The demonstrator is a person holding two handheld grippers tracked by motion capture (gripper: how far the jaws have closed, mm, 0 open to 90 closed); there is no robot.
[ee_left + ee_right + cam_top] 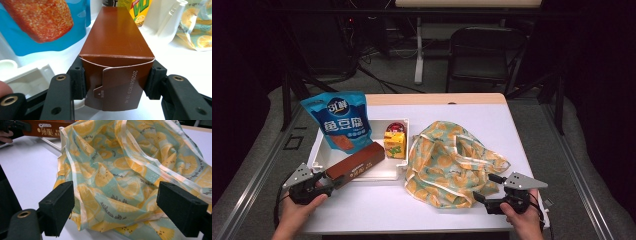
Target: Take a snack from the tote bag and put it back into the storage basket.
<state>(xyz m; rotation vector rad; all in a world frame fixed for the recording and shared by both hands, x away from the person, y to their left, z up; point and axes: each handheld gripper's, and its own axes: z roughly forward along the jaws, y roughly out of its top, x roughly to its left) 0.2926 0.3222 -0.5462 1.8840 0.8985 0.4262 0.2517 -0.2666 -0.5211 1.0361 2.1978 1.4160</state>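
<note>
My left gripper (328, 183) (116, 75) is shut on the near end of a long brown biscuit box (357, 165) (116, 47); its pads press both sides of the box. The box's far end lies over the front rim of a white tray (319, 152). A green and yellow fruit-print cloth bag (447, 162) (130, 172) lies crumpled right of the tray. My right gripper (487, 189) (120, 207) stands open at the bag's near right edge, jaws wide apart with fabric in front of them. The brown box (47, 131) shows at top left in the right gripper view.
A blue snack pouch (341, 120) (42, 25) leans in the tray's back left. A yellow juice carton (395, 144) (138, 11) stands in the tray with a dark red item behind it. A black chair (484, 55) stands beyond the table's far edge.
</note>
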